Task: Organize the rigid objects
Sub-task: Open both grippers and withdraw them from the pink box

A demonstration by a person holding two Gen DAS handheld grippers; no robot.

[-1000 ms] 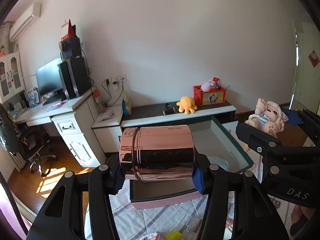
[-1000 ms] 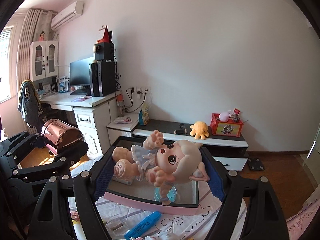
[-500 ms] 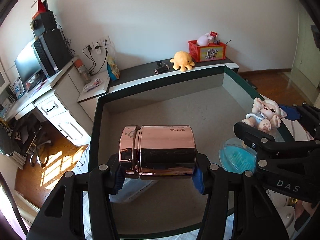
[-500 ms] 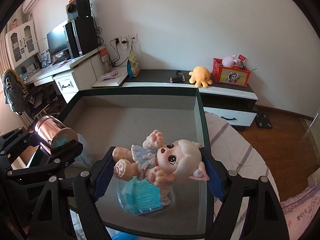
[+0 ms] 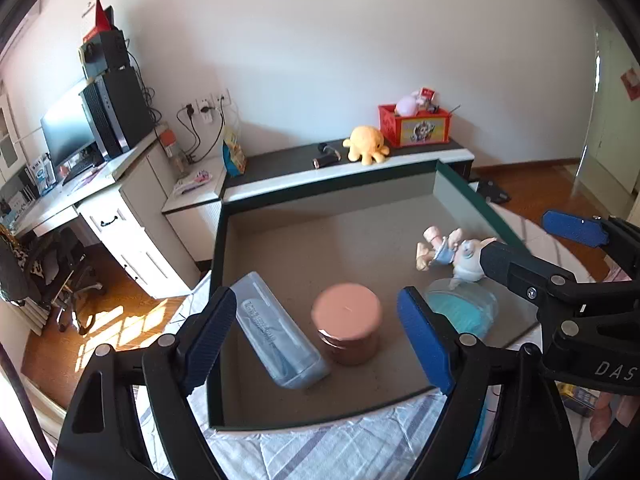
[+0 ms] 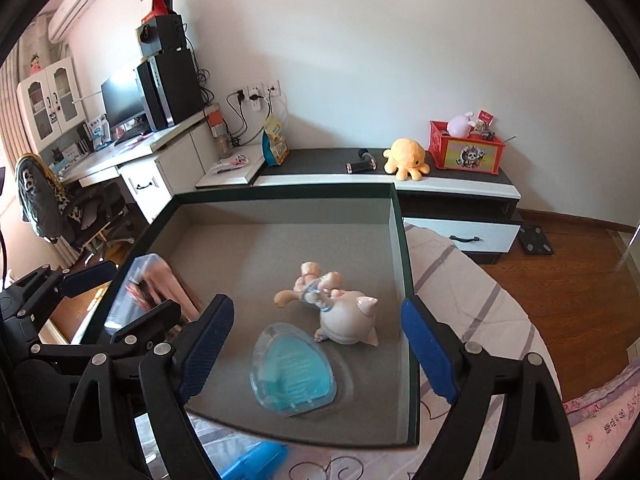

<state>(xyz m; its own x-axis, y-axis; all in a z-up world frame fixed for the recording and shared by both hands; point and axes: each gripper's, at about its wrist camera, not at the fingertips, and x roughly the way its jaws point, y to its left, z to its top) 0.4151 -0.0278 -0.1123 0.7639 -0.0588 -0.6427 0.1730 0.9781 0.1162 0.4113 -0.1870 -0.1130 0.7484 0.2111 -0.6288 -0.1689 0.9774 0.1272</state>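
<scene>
Both tongs are spread wide and nothing is gripped by either: the left gripper (image 5: 318,332) is held above the rose-gold tin (image 5: 346,329), which stands upright in the box (image 6: 402,248) between its fingers, beside a clear case (image 5: 276,340). Below the right gripper (image 6: 318,344) the doll (image 6: 336,312) lies on its side, touching the blue oval dish (image 6: 292,372). For a clean release, both tongs should be lifted straight up, clear of the box rim, so nothing is knocked

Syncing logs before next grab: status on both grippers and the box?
Left hand-held gripper open, empty; right hand-held gripper open, empty. Pink jar and doll lie in the box. Nothing blocking.
</scene>
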